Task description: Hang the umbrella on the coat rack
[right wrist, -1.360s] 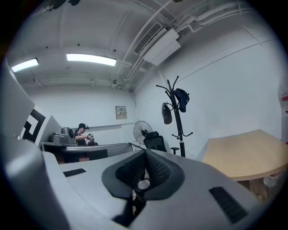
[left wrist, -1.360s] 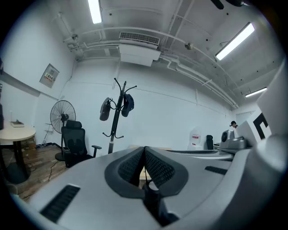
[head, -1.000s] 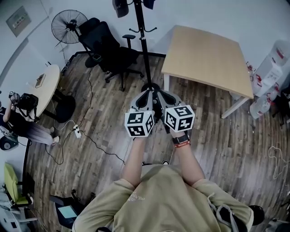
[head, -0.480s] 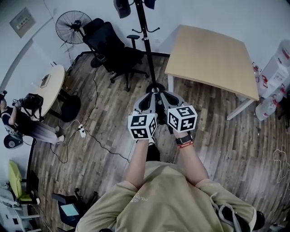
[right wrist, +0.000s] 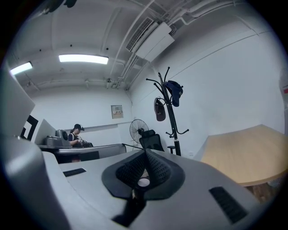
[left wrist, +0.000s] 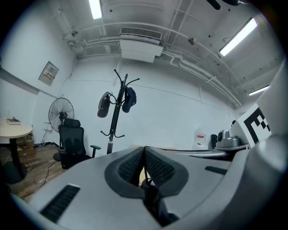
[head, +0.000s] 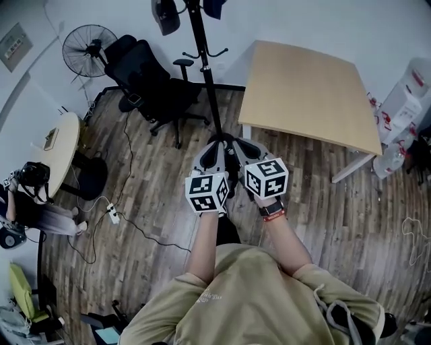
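The black coat rack (head: 202, 67) stands straight ahead, its base (head: 217, 138) just beyond my fingertips. It also shows in the left gripper view as the rack (left wrist: 118, 112) and in the right gripper view as the rack (right wrist: 171, 117). My left gripper (head: 214, 153) and right gripper (head: 241, 151) are held side by side, both shut. A thin dark cord (left wrist: 144, 173) is pinched in the left jaws. A small pale round piece (right wrist: 143, 182) sits between the right pads. A dark shape (head: 226, 230), apparently the umbrella, hangs below between the forearms, mostly hidden.
A dark bag (head: 165, 15) and a cap (left wrist: 129, 99) hang on the rack. A wooden table (head: 310, 87) stands at the right, an office chair (head: 151, 74) and fan (head: 87, 47) at the left. Far left are a person (head: 30, 195), a round table (head: 57, 145) and floor cables (head: 113, 215).
Both grippers stay shut and close together. The view has swung a little, and the rack's base still lies just past the fingertips.
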`<state>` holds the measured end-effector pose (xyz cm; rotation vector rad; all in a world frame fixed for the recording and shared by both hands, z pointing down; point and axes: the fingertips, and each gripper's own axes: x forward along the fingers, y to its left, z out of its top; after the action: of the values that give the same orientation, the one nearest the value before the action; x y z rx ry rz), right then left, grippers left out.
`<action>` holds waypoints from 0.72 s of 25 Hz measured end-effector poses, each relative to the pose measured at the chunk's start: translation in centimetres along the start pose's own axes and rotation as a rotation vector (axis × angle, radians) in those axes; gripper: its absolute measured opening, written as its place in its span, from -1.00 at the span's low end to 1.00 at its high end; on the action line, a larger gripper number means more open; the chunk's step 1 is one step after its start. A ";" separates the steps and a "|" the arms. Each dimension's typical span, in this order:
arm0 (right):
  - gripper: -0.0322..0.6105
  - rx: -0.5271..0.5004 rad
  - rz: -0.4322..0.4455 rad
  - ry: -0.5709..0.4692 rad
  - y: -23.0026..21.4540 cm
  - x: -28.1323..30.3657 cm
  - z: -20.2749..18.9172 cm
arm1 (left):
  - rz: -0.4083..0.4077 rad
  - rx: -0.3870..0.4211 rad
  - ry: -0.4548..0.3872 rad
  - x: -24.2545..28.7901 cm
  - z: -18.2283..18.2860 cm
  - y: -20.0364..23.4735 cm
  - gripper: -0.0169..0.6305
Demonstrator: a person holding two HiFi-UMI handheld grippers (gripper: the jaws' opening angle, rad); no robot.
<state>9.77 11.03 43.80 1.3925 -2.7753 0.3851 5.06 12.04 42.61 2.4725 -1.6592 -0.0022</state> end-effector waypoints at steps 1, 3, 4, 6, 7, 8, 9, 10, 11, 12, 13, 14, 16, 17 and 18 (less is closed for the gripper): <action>-0.85 0.001 -0.002 0.005 -0.6 1.4 0.3 | -0.001 -0.005 0.001 1.3 0.3 1.0 -0.87; -0.85 0.023 -0.010 0.013 -1.4 4.6 0.7 | -0.012 -0.012 0.008 3.8 0.8 3.3 -0.87; -0.85 0.033 -0.015 0.017 -1.7 6.3 0.9 | -0.017 -0.017 0.011 4.9 1.0 4.7 -0.87; -0.85 0.034 -0.021 0.032 -2.3 9.4 1.3 | -0.023 -0.034 0.016 7.0 1.3 7.2 -0.87; -0.85 0.030 -0.023 0.041 -2.7 10.8 1.4 | -0.025 -0.043 0.017 8.1 1.4 8.2 -0.87; -0.85 0.027 -0.027 0.050 -3.1 12.1 1.6 | -0.028 -0.053 0.019 9.1 1.5 9.0 -0.87; -0.85 0.025 -0.032 0.057 -3.6 13.3 1.8 | -0.034 -0.062 0.022 10.2 1.7 9.7 -0.87; -0.85 0.025 -0.039 0.063 -4.1 14.5 2.0 | -0.040 -0.068 0.025 11.3 1.8 10.5 -0.87; -0.85 0.024 -0.044 0.068 -4.5 15.7 2.2 | -0.046 -0.072 0.029 12.4 1.9 11.3 -0.87; -0.85 0.024 -0.048 0.072 -4.9 16.9 2.3 | -0.050 -0.073 0.032 13.3 2.0 12.1 -0.86; -0.85 0.022 -0.051 0.075 -5.2 18.2 2.4 | -0.053 -0.074 0.035 14.3 2.1 13.0 -0.87; -0.85 0.021 -0.052 0.077 -5.5 19.4 2.6 | -0.055 -0.075 0.036 15.2 2.2 13.8 -0.87; -0.85 0.016 -0.055 0.080 -6.4 21.7 3.1 | -0.058 -0.074 0.039 17.2 2.6 15.2 -0.87; -0.85 0.015 -0.056 0.083 -6.8 22.8 3.4 | -0.059 -0.072 0.042 18.2 2.8 15.9 -0.86; -0.85 0.015 -0.055 0.084 -7.2 23.9 3.6 | -0.058 -0.071 0.044 19.1 3.0 16.6 -0.87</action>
<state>1.41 -12.77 44.73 1.4183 -2.6670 0.4534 -3.15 -12.03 43.67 2.4492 -1.5418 -0.0129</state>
